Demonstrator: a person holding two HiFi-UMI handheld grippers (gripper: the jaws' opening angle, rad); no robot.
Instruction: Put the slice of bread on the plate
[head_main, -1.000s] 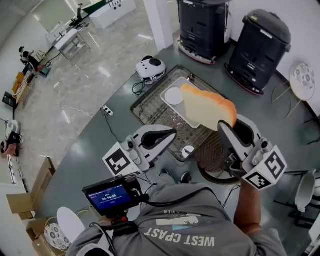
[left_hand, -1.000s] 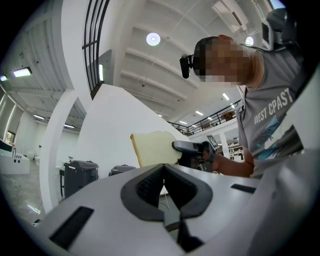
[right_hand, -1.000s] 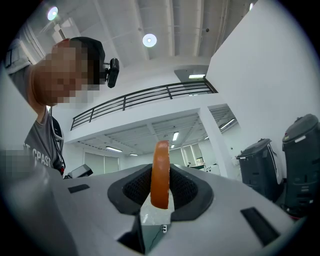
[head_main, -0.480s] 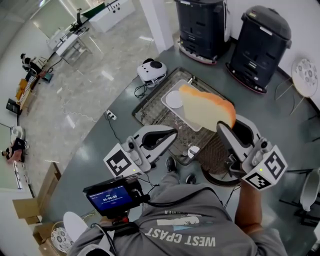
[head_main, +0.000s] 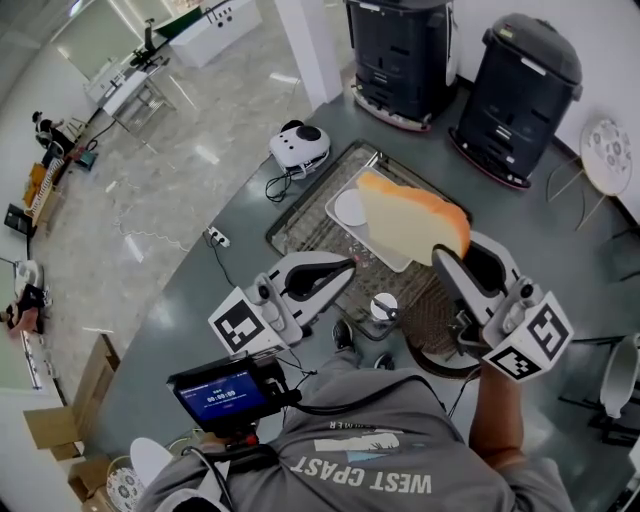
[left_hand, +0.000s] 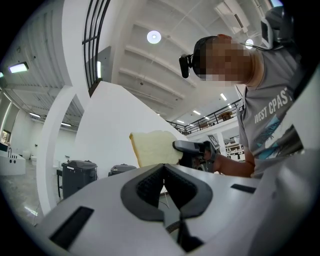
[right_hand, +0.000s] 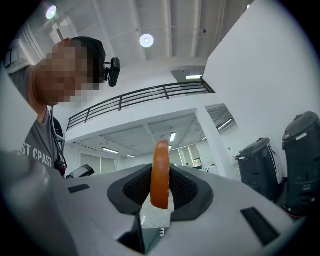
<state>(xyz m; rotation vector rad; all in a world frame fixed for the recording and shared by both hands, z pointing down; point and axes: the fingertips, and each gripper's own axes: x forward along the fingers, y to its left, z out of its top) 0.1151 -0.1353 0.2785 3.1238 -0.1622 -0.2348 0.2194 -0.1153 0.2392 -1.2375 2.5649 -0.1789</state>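
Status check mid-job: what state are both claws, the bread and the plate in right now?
Left claw: shut, nothing between its jaws.
Right claw: shut on the slice of bread.
Slice of bread: held in the air by one corner, not on the plate.
Plate: empty, lying on the white tray.

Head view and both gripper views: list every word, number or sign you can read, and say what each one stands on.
"WEST CPAST": printed in white on the person's grey T-shirt. Both gripper views show parts of the same print.
Handheld screen: a row of pale digits on blue, too small to read.
Square markers on the cubes: black-and-white patterns, no letters or numbers.
Nothing else legible. The bins and the tray carry no readable print.
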